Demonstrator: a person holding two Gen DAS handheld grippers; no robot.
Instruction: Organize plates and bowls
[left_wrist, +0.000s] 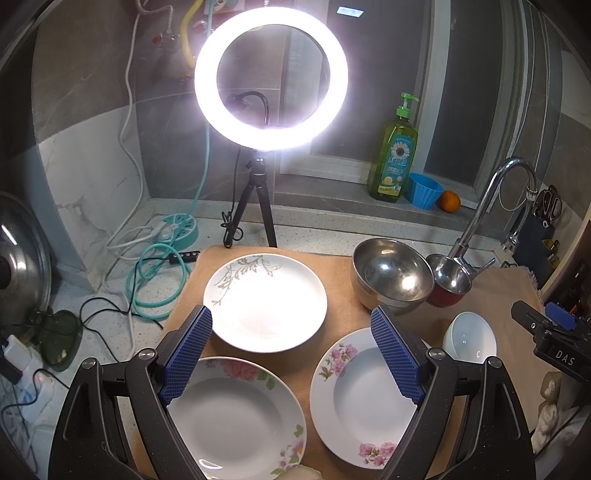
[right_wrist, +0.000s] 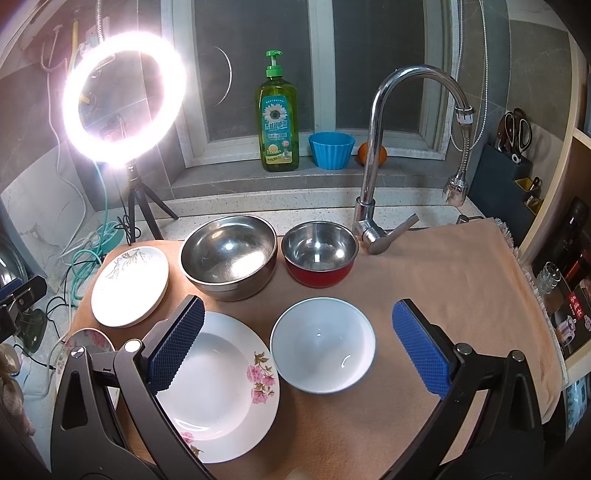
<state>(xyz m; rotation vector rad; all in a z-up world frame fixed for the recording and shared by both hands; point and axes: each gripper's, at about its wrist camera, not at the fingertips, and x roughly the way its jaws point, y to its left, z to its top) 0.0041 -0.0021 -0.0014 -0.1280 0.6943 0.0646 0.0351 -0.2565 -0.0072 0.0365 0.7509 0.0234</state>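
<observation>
Both jaws wide open, empty. Left gripper above three plates, frame centre: leaf plate, two floral. Right gripper over white bowl; steel bowls behind on tabletop.

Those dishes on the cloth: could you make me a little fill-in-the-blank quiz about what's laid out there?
1. The white bowl sits between the open fingers of the ___ gripper.
2. The smaller steel bowl is ___ on the outside.
3. The number of plates on the tan cloth is ___.
4. The green soap bottle stands on the ___.

Missing words: right; red; three; windowsill
</observation>
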